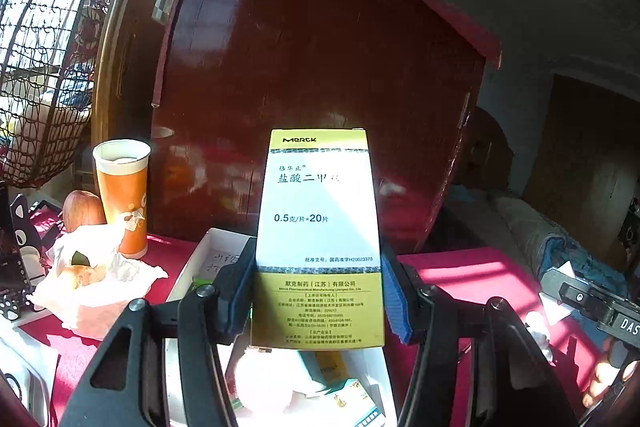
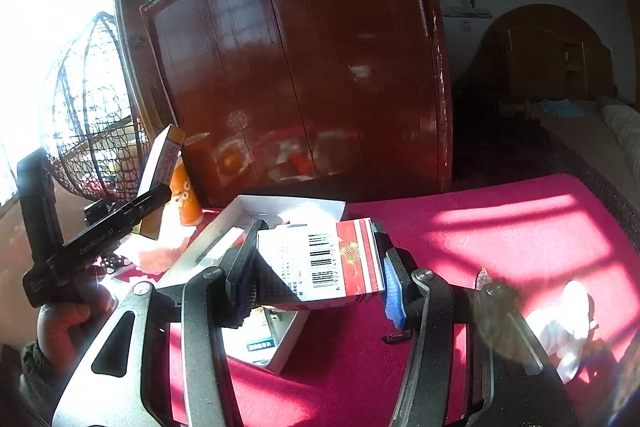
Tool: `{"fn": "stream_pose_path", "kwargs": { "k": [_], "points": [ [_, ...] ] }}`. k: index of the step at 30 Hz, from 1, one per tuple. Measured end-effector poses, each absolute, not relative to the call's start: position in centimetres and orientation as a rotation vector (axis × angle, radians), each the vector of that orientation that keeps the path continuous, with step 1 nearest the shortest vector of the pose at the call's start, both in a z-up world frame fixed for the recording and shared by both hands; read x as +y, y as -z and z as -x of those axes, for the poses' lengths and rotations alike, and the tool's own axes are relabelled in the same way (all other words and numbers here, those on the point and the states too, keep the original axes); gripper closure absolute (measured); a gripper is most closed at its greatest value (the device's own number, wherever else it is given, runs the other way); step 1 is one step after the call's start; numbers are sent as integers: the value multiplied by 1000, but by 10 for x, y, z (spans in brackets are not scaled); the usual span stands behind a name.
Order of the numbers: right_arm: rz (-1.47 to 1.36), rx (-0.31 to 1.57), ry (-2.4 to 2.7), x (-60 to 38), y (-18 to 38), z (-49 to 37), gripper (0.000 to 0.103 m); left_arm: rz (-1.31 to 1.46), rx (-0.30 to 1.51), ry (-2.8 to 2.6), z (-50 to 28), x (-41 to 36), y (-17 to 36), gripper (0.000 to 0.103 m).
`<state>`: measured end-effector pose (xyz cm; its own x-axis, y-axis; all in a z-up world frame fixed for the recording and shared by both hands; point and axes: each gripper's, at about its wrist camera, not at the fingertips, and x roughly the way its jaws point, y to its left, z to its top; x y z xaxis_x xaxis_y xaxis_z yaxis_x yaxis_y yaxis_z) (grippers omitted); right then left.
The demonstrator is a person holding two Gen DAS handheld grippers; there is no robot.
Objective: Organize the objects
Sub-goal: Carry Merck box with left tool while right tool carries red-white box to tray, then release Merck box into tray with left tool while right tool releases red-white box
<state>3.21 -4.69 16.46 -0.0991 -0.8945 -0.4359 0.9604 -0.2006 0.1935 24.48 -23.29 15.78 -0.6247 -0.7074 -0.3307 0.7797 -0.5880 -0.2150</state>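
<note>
"Merck" box (image 1: pixel 319 239) in left gripper (image 1: pixel 320 291), barcoded red box (image 2: pixel 320 263) in right gripper (image 2: pixel 318 277)

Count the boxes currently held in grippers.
2. The yellow box stands upright in the left gripper; the red box lies sideways in the right gripper. More small boxes sit in the white tray, partly hidden.

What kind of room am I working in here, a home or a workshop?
Most likely a lived-in home, perhaps a bedroom. A dark red wooden cabinet stands behind a table under a red cloth, a bed headboard shows at the right, and a paper cup with fruit sits by the window.
</note>
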Motion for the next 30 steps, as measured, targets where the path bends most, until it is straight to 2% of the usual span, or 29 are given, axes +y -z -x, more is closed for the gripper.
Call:
{"fn": "stream_pose_path", "kwargs": {
  "k": [10,13,19,30],
  "points": [
    [-595,207,1630,-90,-160,-51,52,-363,413,2087,-276,-294,-152,47],
    [-637,221,1597,-110,-155,-55,52,-428,405,2073,-265,-310,-148,47],
    [-735,240,1520,-156,-137,-70,52,-608,228,1985,-221,-328,-125,47],
    [-770,379,1513,-215,-89,-100,52,-686,252,1934,-211,-343,-99,47]
  ]
}}
